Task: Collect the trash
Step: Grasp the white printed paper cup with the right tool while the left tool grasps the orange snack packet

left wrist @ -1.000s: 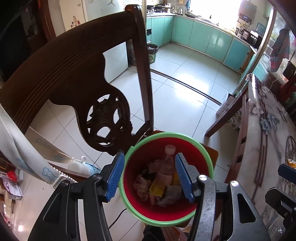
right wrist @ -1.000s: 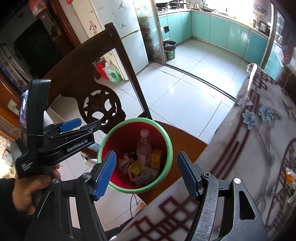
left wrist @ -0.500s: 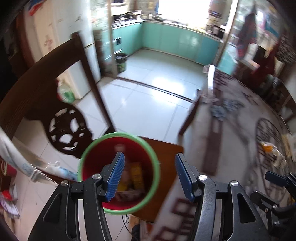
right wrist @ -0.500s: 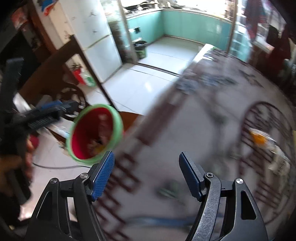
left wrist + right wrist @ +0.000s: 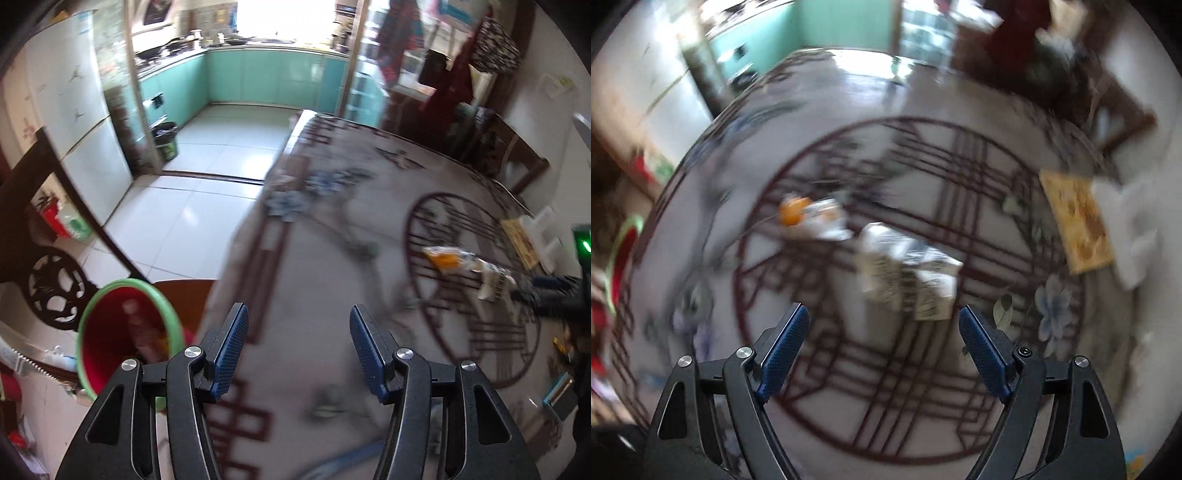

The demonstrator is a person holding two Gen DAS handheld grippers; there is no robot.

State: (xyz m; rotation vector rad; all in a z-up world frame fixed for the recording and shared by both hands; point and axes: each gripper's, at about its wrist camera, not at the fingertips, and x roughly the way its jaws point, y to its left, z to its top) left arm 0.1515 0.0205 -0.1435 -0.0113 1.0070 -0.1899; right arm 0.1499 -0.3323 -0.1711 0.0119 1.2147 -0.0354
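**Both tools open above the patterned bench, trash ahead of the right one**

Left tool (image 5: 297,352) hangs over the near edge of the bench (image 5: 332,258) with its blue pads (image 5: 231,347) spread wide and nothing between them. Down to its left, off the bench edge, stands the red bin with a green rim (image 5: 110,332) on a brown chair seat (image 5: 181,295); a bottle and some yellow packaging show inside it, blurred. A carved dark chair back (image 5: 48,288) rises behind the bin.

Right tool (image 5: 884,345) is likewise wide open and holds nothing. It hovers over the round lattice pattern printed on the bench cover. Just ahead of it, between the lines of its two fingers and slightly toward the right one, lies a crumpled white and silver wrapper (image 5: 908,273). Beyond that, to the left, lies an orange and clear snack bag (image 5: 809,214), close to the wrapper; motion blur keeps me from telling whether the two touch. The left view shows the same pair of items far out to the right on the bench.

A yellow printed card (image 5: 1078,225) lies at the bench's right side, with a white object (image 5: 1130,236) just beside it. The bin's green rim shows at the far left edge of the right view, heavily blurred.
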